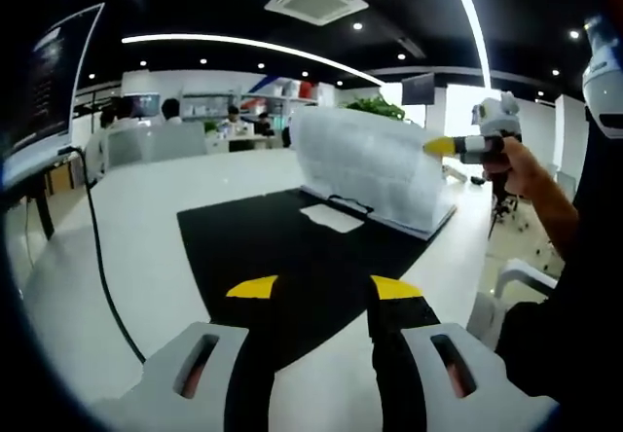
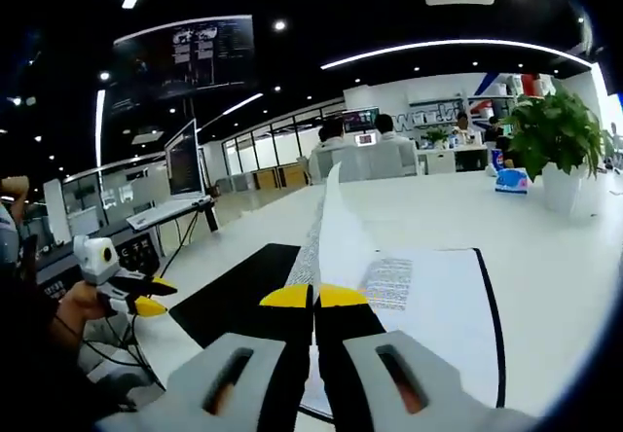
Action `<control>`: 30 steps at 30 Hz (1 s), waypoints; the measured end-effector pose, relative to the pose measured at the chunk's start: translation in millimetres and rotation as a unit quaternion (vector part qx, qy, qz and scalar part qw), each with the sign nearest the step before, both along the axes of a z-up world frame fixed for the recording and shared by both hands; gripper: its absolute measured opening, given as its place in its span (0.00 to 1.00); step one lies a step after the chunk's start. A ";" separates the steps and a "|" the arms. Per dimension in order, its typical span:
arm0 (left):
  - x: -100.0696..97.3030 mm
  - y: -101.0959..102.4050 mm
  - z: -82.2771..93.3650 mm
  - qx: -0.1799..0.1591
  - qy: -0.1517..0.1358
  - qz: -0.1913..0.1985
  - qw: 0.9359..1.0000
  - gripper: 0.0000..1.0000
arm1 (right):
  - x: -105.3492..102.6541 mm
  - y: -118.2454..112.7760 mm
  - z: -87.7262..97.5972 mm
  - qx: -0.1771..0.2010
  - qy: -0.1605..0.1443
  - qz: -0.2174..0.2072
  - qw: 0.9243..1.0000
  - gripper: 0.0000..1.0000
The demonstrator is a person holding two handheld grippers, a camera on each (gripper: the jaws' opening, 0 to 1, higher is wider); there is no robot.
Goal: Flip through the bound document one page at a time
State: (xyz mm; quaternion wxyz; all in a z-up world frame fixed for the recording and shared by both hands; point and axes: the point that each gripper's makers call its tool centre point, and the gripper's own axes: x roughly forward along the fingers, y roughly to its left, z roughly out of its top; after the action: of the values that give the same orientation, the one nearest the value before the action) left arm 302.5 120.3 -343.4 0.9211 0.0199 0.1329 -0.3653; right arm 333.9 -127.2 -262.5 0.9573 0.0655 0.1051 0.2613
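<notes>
Right gripper [image 2: 313,297] fingers [image 2: 287,298] pinching page [image 2: 336,228].

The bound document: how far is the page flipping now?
Done: the bound document lies open on the black mat. In hand: the right gripper is shut on one page, lifted upright in mid-turn. The left gripper is open above the mat, holding nothing. Left: laying this page over; the number of remaining pages cannot be told.
</notes>
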 end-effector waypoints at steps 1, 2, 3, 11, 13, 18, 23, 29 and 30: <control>0.1 0.0 -1.4 -0.001 0.003 0.000 1.000 0.37 | -0.7 3.1 0.5 -0.002 -0.002 0.003 1.000 0.02; -0.1 -0.1 -2.4 0.000 0.004 0.000 1.000 0.37 | -1.7 7.0 1.1 -0.003 -0.003 0.006 1.000 0.02; -0.5 -0.1 -3.5 0.002 0.005 -0.001 1.000 0.37 | -2.3 9.7 1.6 -0.002 -0.005 0.010 1.000 0.02; -0.8 1.0 -4.7 0.002 0.006 -0.001 1.000 0.37 | -5.7 39.4 -2.0 0.014 0.000 0.045 0.999 0.02; -0.7 1.5 -5.0 -0.001 0.007 0.000 1.000 0.37 | -7.0 48.4 -2.4 0.018 0.002 0.056 0.998 0.02; -0.8 2.4 -4.7 -0.003 0.007 0.000 1.000 0.37 | -7.5 66.2 -3.7 0.022 0.004 0.075 0.997 0.02; -1.1 5.1 -3.8 -0.004 0.007 0.001 1.000 0.37 | -7.4 76.8 -1.2 0.026 0.003 0.086 0.996 0.02; -0.5 9.8 -6.1 -0.003 0.009 0.004 1.000 0.37 | -8.7 92.8 -4.6 0.016 0.001 0.097 0.995 0.02; -0.3 10.2 -6.6 -0.002 0.010 0.004 1.000 0.37 | -8.7 94.6 -5.8 0.013 0.001 0.098 0.995 0.02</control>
State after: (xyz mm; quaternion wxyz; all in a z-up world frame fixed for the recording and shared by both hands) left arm 302.2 130.5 -350.0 0.9214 0.0138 0.1412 -0.3618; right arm 325.2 -32.6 -268.2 0.9262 0.0673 0.1088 0.3546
